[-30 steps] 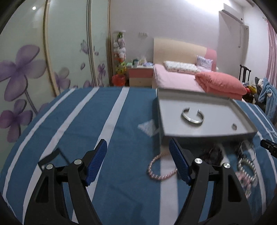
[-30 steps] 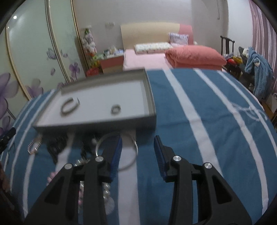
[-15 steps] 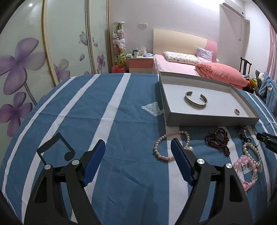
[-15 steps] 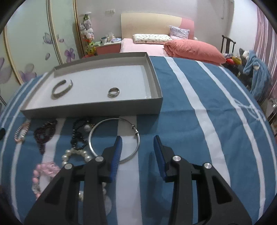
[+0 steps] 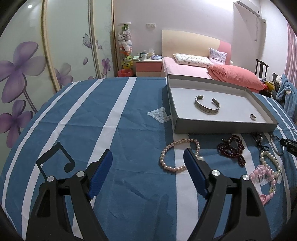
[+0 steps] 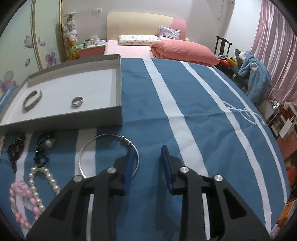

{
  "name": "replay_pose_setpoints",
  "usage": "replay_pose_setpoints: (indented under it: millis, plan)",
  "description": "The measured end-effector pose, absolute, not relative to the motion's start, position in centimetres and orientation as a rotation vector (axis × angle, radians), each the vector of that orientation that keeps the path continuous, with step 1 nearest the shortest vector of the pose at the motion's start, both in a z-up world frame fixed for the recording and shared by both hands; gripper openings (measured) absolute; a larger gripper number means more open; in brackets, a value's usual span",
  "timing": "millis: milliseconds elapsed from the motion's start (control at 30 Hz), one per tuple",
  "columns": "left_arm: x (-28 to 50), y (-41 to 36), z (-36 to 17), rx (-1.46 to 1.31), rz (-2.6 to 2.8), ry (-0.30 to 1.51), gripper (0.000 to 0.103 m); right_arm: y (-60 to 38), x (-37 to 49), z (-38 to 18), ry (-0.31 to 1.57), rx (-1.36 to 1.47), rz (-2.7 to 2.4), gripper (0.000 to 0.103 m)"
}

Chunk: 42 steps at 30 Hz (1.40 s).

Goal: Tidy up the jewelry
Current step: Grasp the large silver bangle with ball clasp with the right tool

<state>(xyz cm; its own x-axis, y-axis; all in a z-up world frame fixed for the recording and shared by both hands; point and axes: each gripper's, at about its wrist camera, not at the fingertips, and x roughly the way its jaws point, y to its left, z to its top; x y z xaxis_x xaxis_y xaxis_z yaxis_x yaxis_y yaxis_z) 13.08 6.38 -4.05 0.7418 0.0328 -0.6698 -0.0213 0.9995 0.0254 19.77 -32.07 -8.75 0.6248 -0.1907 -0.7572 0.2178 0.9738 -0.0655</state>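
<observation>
Right gripper (image 6: 146, 163) jaws part-open, empty; left gripper (image 5: 148, 163) wide, empty. Risk: thin silver wire bangle (image 6: 108, 153) lies flat on blue striped cloth (image 6: 185, 103); pads may skid, snag fabric.

Both views are evenly lit by soft indoor light, with a bright ceiling wash blown out at the upper right of the left wrist view and a small lamp reflection (image 5: 30, 6) seen at its upper left. Strong fisheye bending and black corner vignetting are seen at every edge. Only faint shadows are cast on the striped cloth (image 6: 194, 103), and focus is kept sharp at centre.
</observation>
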Motion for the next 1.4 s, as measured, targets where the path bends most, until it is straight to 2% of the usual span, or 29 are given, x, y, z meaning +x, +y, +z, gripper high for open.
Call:
replay_pose_setpoints:
  millis: [33, 67, 100, 300, 633, 733, 1000, 1067, 1167, 1233, 1333, 1400]
  plan:
    - [13.1, 6.4, -4.1, 0.016, 0.029, 0.735, 0.079, -32.2, 19.4, -8.6, 0.855, 0.051, -0.215, 0.036]
    - [13.2, 6.3, -4.1, 0.016, 0.027, 0.737, 0.079, -32.3, 19.1, -8.4, 0.851, 0.069, -0.195, 0.051]
    - [13.2, 6.3, -4.1, 0.017, 0.024, 0.739, 0.08, -32.1, 18.9, -8.3, 0.845, 0.075, -0.178, 0.059]
    - [13.3, 6.1, -4.3, 0.019, 0.014, 0.747, 0.081, -30.7, 18.7, -8.1, 0.85, 0.076, -0.102, 0.072]
    - [13.6, 5.4, -4.6, 0.04, -0.005, 0.765, 0.083, -29.5, 20.4, -9.3, 0.906, 0.064, -0.104, 0.079]
    - [13.7, 4.9, -4.8, 0.053, -0.018, 0.775, 0.084, -29.5, 20.2, -9.3, 0.901, 0.06, -0.098, 0.072]
    - [14.6, 3.6, -5.3, 0.089, -0.031, 0.805, 0.084, -29.4, 20.2, -9.4, 0.902, 0.058, -0.094, 0.072]
    - [14.9, 3.7, -5.2, 0.097, -0.019, 0.802, 0.081, -29.3, 20.2, -9.4, 0.902, 0.058, -0.093, 0.072]
    - [15.9, 4.4, -5.1, 0.078, -0.006, 0.807, 0.069, -29.3, 20.2, -9.4, 0.903, 0.058, -0.093, 0.072]
    - [16.5, 4.8, -5.3, 0.076, 0.0, 0.823, 0.055, -29.3, 20.2, -9.4, 0.903, 0.058, -0.093, 0.072]
    - [17.0, 4.6, -6.1, 0.092, -0.023, 0.865, 0.042, -29.3, 20.2, -9.4, 0.903, 0.058, -0.094, 0.072]
    - [16.9, 4.1, -6.5, 0.109, -0.042, 0.882, 0.041, -29.3, 20.2, -9.4, 0.903, 0.058, -0.094, 0.072]
